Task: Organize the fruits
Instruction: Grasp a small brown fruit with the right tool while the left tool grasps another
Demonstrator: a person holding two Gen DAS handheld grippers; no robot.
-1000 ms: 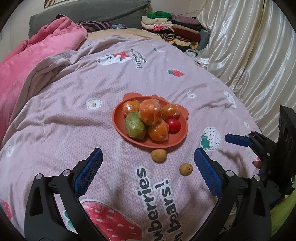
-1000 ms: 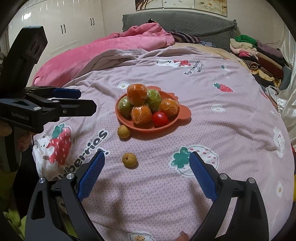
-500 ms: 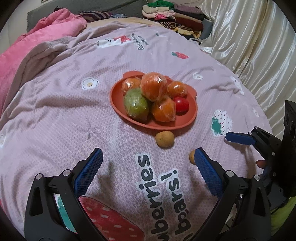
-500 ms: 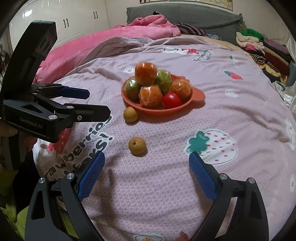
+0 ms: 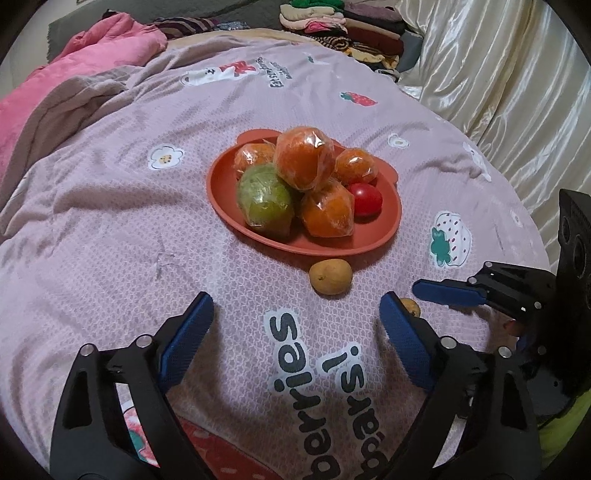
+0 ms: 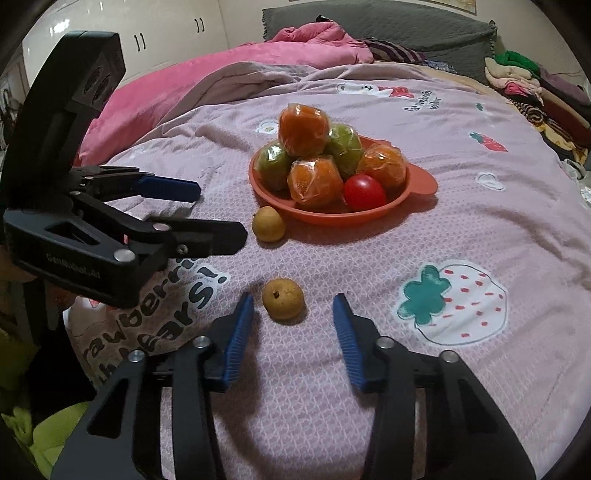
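A small yellow fruit (image 6: 283, 303) is lying loose on the bedspread (image 6: 480, 229), just ahead of the right tongs (image 6: 293, 319) and between the lines of their fingers, its dark dimple turned up and toward the camera; it is nearly round, so no long axis shows. A second yellow fruit (image 6: 268, 223) is sitting just beside the near rim of the orange plate (image 6: 421, 181). The plate is holding wrapped oranges (image 6: 303, 124), green fruits (image 6: 345, 144) and a red tomato (image 6: 364, 192) in a heap. The right tongs are standing open, gripping nothing. The left tongs (image 5: 295, 325) are gaping wide and empty above the printed lettering.

The bedspread is mauve with strawberry prints; a pink quilt (image 6: 229, 62), folded clothes (image 6: 517, 77), white wardrobe doors (image 6: 166, 29) and a shiny curtain (image 5: 498, 74) are surrounding it.

Compared with half a second ago, the right tongs' fingers are standing closer together and nearer the fruit.
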